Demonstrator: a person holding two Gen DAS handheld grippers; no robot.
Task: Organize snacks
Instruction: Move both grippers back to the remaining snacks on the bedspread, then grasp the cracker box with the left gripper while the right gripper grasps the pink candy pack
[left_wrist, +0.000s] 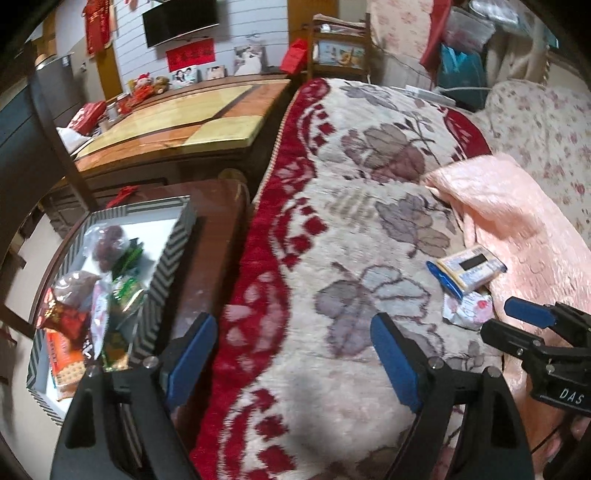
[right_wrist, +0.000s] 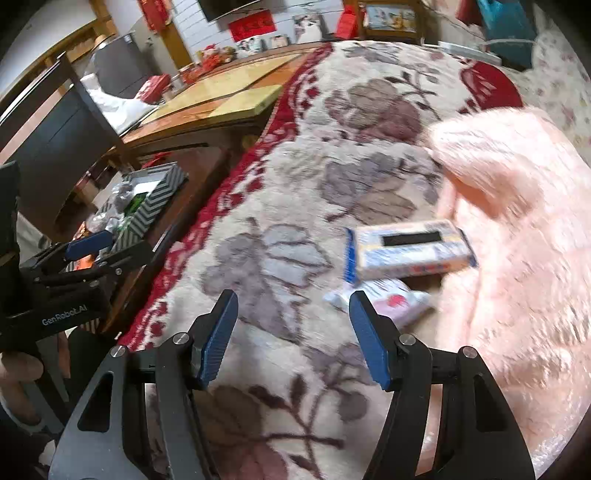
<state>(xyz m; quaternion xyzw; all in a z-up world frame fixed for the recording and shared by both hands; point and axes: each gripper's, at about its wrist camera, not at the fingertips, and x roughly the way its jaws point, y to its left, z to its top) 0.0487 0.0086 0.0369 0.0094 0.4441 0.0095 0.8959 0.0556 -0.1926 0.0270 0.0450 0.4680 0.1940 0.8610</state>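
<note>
Snacks lie in two places. Several packets, among them a red bag and a green wrapper, sit piled in a striped box (left_wrist: 162, 266) with a white interior, which rests on a dark wooden table (left_wrist: 218, 236) to the left of the bed. Two more remain on the floral blanket (left_wrist: 332, 206) covering the bed: a flat yellow-and-blue boxed snack (right_wrist: 406, 251), and a small white packet (right_wrist: 388, 301) with a red mark lying just nearer than it and touching its near edge. Both sit at the left border of a pink quilt (right_wrist: 517, 221) that covers the right side of the bed.

The left claw (left_wrist: 295, 354) stands open with nothing between its blue pads; it hangs over the red-patterned edge of the blanket, beside the table, apart from the box. The right claw (right_wrist: 291, 332) is also open and empty; its right finger (right_wrist: 369, 339) overlaps the white packet in the right wrist view, but contact cannot be confirmed. Motion blur softens the packets and quilt. A larger wooden table (left_wrist: 177, 122) stands farther off, towards the far wall.
</note>
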